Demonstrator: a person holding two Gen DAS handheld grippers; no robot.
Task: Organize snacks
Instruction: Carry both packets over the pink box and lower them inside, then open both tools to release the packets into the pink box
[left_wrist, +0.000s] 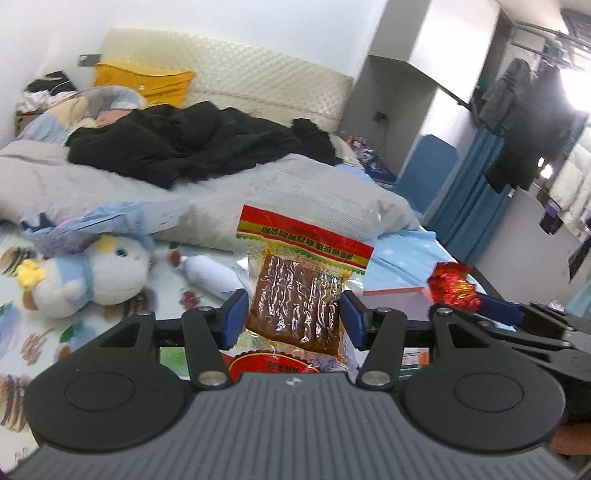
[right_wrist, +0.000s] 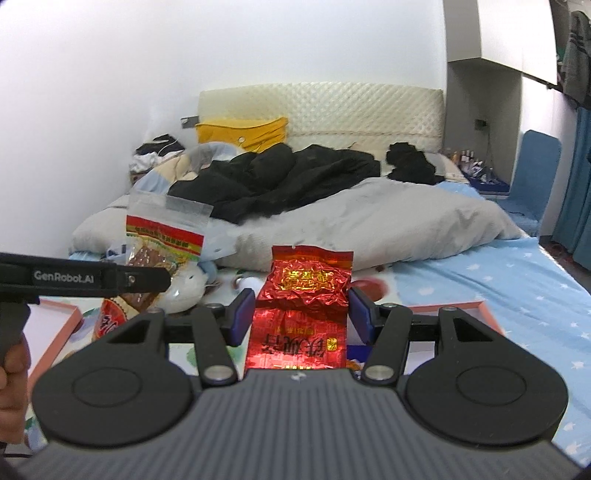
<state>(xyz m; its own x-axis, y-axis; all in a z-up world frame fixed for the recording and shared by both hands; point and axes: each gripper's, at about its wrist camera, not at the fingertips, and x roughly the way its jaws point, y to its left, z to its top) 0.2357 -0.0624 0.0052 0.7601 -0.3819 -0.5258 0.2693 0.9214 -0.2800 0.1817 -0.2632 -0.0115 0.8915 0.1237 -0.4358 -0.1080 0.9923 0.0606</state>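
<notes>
You hold one snack in each gripper, both lifted above the pink-rimmed tray (right_wrist: 458, 305).

Your left gripper (left_wrist: 293, 312) has its jaws closed partway on the clear packet of brown dried tofu (left_wrist: 295, 306), hanging over the tray's left end; your right gripper (right_wrist: 300, 310) pinches the red foil tea packet (right_wrist: 301, 314) above the tray's middle. This looks like the carry step; next you likely need to lower each packet into the tray and open the jaws, though the tray floor is mostly hidden, so its free room is uncertain. Beyond the tray, on the bed, lie a grey duvet (right_wrist: 369, 221), black clothes (left_wrist: 184, 147) and a plush toy (left_wrist: 92, 273).
</notes>
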